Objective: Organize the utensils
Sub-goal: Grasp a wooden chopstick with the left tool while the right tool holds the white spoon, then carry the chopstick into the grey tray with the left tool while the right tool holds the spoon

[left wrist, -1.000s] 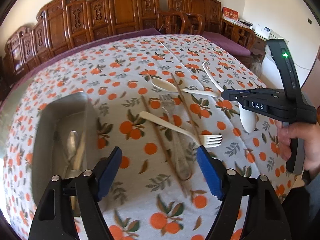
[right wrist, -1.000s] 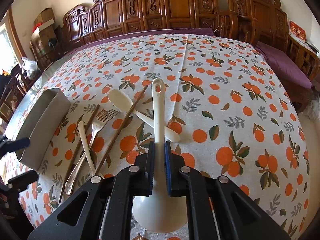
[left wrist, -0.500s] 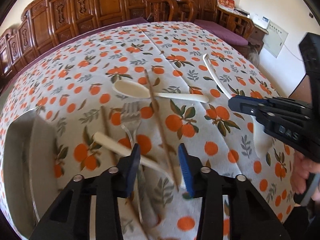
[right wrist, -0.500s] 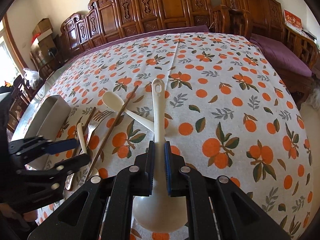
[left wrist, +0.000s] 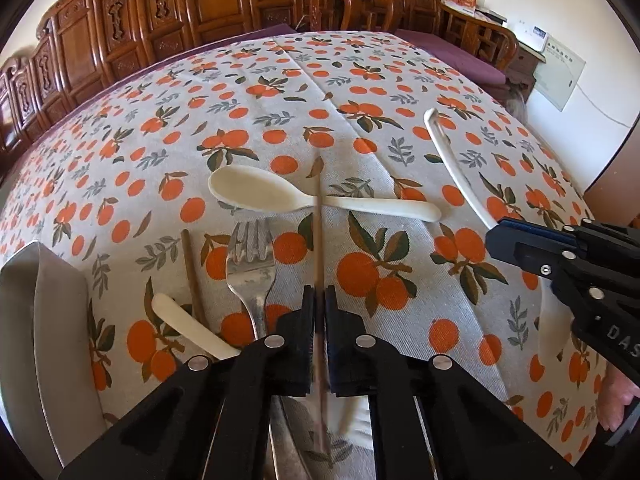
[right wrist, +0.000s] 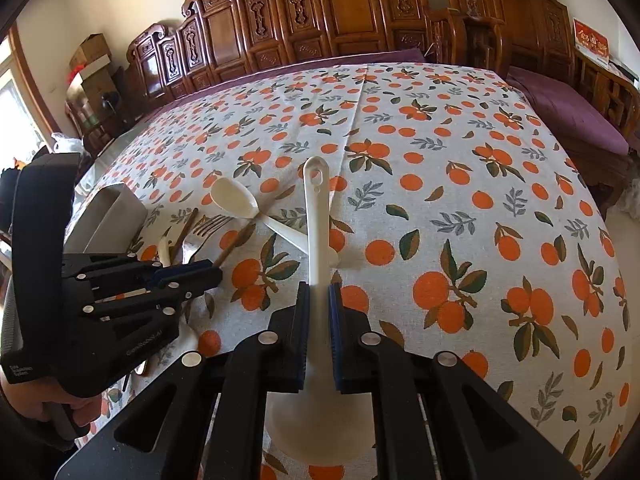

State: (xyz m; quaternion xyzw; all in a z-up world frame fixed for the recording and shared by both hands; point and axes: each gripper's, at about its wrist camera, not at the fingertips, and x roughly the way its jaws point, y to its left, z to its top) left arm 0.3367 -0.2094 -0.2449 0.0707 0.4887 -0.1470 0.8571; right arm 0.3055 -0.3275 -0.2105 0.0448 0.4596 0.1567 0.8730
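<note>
My left gripper (left wrist: 319,296) is shut on a thin wooden chopstick (left wrist: 318,220) that runs forward across the handle of a cream spoon (left wrist: 256,194). Left of it lie a metal fork (left wrist: 250,268), a second chopstick (left wrist: 190,272) and a cream fork handle (left wrist: 188,326). My right gripper (right wrist: 319,296) is shut on the handle of a white ladle (right wrist: 316,216), its bowl low behind the fingers. In the right wrist view my left gripper (right wrist: 212,272) sits at the left over the chopstick (right wrist: 236,242). The right gripper (left wrist: 505,236) shows at the left wrist view's right edge.
A metal tray (left wrist: 52,320) stands at the left of the orange-print tablecloth (left wrist: 360,80); it is also seen as the tray (right wrist: 112,216) behind my left gripper. Carved wooden chairs (right wrist: 340,20) line the far side. A hand (right wrist: 44,404) grips the left tool.
My left gripper moved right from beside the tray to the utensil pile, came lower, and its jaws closed onto the chopstick. The right gripper kept still with the ladle.
</note>
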